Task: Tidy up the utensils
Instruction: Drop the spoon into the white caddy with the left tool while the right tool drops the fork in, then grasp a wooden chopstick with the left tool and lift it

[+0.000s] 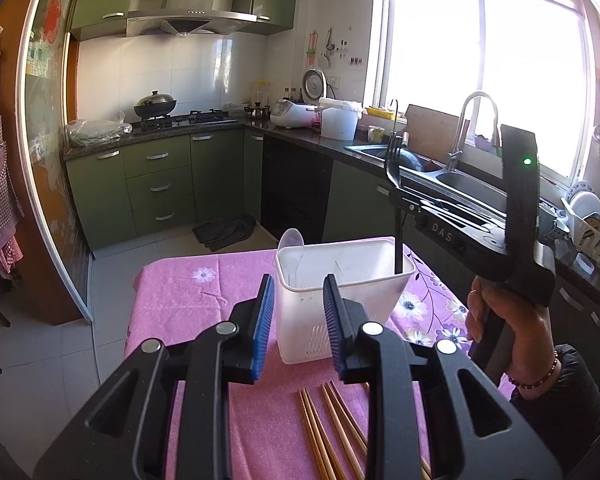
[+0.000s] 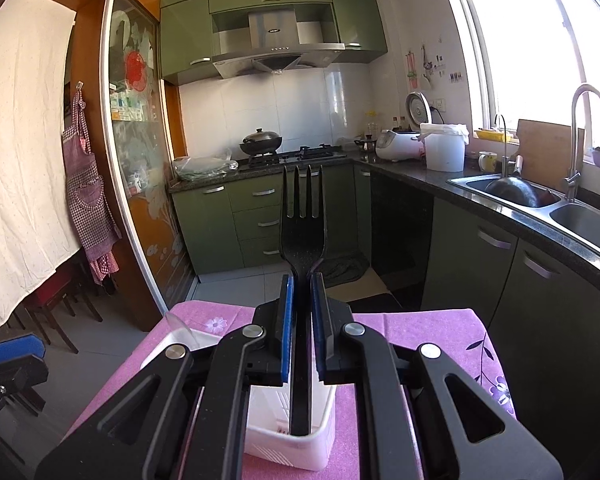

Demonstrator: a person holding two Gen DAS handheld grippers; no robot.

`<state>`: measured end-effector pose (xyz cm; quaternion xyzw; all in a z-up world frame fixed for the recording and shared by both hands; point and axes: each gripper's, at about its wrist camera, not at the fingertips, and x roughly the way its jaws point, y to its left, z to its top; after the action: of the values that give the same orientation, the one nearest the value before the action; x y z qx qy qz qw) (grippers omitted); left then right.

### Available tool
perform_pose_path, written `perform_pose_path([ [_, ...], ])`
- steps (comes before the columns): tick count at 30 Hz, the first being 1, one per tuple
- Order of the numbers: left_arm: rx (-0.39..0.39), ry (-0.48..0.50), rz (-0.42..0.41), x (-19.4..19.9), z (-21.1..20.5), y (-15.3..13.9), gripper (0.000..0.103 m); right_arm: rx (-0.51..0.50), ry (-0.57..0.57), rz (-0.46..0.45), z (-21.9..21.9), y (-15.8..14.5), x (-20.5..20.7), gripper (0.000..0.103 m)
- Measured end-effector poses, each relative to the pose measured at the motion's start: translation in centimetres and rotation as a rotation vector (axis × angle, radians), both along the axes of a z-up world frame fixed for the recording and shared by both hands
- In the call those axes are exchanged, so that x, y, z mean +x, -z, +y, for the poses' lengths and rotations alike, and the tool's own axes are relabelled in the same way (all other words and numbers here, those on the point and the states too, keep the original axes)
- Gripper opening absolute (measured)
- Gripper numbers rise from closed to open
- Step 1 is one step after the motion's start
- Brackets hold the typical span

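A white utensil holder (image 1: 340, 280) stands on the pink floral tablecloth (image 1: 204, 292); a clear plastic spoon (image 1: 292, 244) stands in its left compartment. My right gripper (image 2: 300, 292) is shut on a black fork (image 2: 303, 216), tines up, its handle reaching down into the holder (image 2: 292, 440). In the left wrist view the fork (image 1: 396, 200) stands in the holder's right compartment, held from the right. My left gripper (image 1: 298, 296) is open and empty, just in front of the holder. Several wooden chopsticks (image 1: 332, 428) lie on the cloth below it.
The table's far edge drops to a tiled floor (image 1: 112, 280). Green kitchen cabinets (image 1: 160, 188), a stove with a wok (image 1: 156, 104) and a sink with a tap (image 1: 472, 120) lie beyond. A checked apron (image 2: 88, 192) hangs at the left.
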<state>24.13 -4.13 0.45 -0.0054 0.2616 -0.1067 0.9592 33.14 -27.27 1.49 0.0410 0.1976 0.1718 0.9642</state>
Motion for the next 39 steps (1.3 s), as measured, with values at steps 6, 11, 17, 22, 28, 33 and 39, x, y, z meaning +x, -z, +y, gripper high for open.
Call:
perform_pose_path([
  [6, 0.011, -0.004, 0.069, 0.4, -0.5, 1.0, 0.024, -0.043, -0.026, 0.026, -0.1, 1.1, -2.4, 0.01],
  [11, 0.041, -0.005, 0.127, -0.3, -0.9, 2.3, 0.025, -0.078, -0.027, 0.05, 0.2, 1.9, -3.5, 0.026],
  [17, 0.059, -0.006, 0.182, -0.9, -0.9, 3.3, 0.025, -0.055, -0.021, 0.04, -0.7, 0.8, -5.1, 0.03],
  [22, 0.078, -0.012, 0.276, -0.6, -1.0, 5.5, 0.028, -0.073, -0.009, 0.066, -2.3, -0.3, -8.0, 0.035],
  [28, 0.096, -0.018, 0.536, 1.4, -2.0, 11.1, 0.028, -0.146, -0.034, 0.232, -3.6, 3.1, -9.7, 0.035],
  [33, 0.115, -0.018, 0.653, 2.5, -2.8, 14.3, 0.025, -0.154, -0.047, 0.316, -4.5, 6.7, -10.2, 0.035],
  [39, 0.143, -0.039, 0.712, 3.5, -3.2, 15.7, 0.017, -0.145, -0.065, 0.356, -4.9, 8.5, -10.0, 0.035],
])
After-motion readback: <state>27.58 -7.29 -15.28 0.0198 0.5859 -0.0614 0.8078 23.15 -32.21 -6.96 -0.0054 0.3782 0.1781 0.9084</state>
